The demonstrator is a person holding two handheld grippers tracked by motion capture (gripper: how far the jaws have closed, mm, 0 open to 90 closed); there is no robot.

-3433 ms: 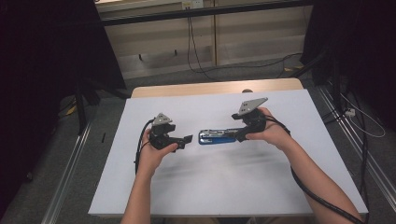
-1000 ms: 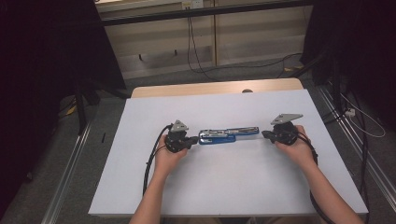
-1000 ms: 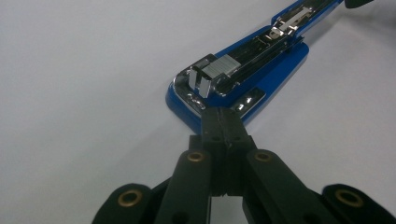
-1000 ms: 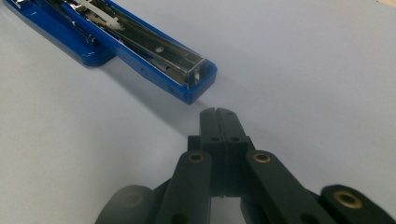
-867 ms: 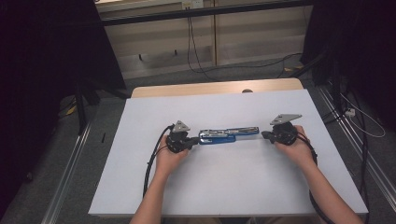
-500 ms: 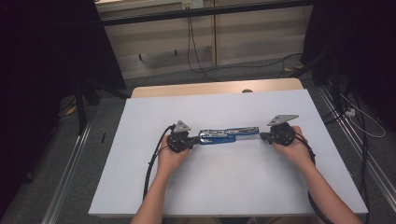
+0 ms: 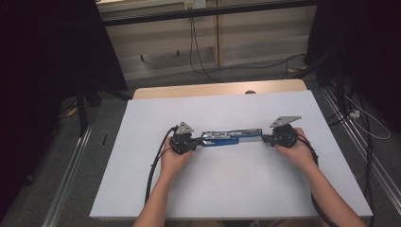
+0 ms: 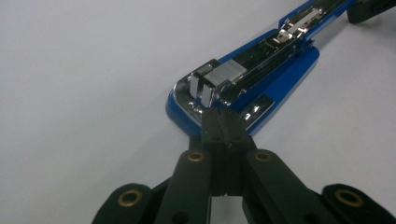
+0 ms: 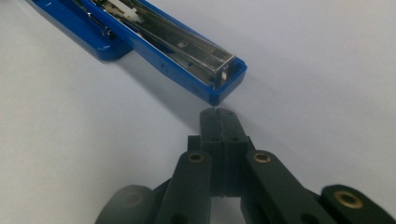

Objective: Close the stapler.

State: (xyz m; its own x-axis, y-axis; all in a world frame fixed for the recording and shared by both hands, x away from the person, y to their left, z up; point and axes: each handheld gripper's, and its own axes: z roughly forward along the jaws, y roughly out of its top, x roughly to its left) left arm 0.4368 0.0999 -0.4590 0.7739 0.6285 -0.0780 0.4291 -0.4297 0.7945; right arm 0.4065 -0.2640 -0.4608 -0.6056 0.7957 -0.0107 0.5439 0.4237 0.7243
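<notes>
**Stapler laid open flat, both grippers at its ends**

Blue stapler (image 7: 231,138) lies opened out full length near the middle of the white counter (image 7: 236,189), metal magazine facing up. My left gripper (image 8: 219,122) sits at the stapler's left end, jaws pressed together w/ nothing between, tips touching the chrome base end. My right gripper (image 9: 218,114) is just off the stapler's right end, jaws also pressed together, empty, a small gap to the blue tip.

The stapler (image 7: 231,138) lies swung open flat now; the right gripper (image 7: 270,138) sits off its far end, seemingly apart.
</notes>
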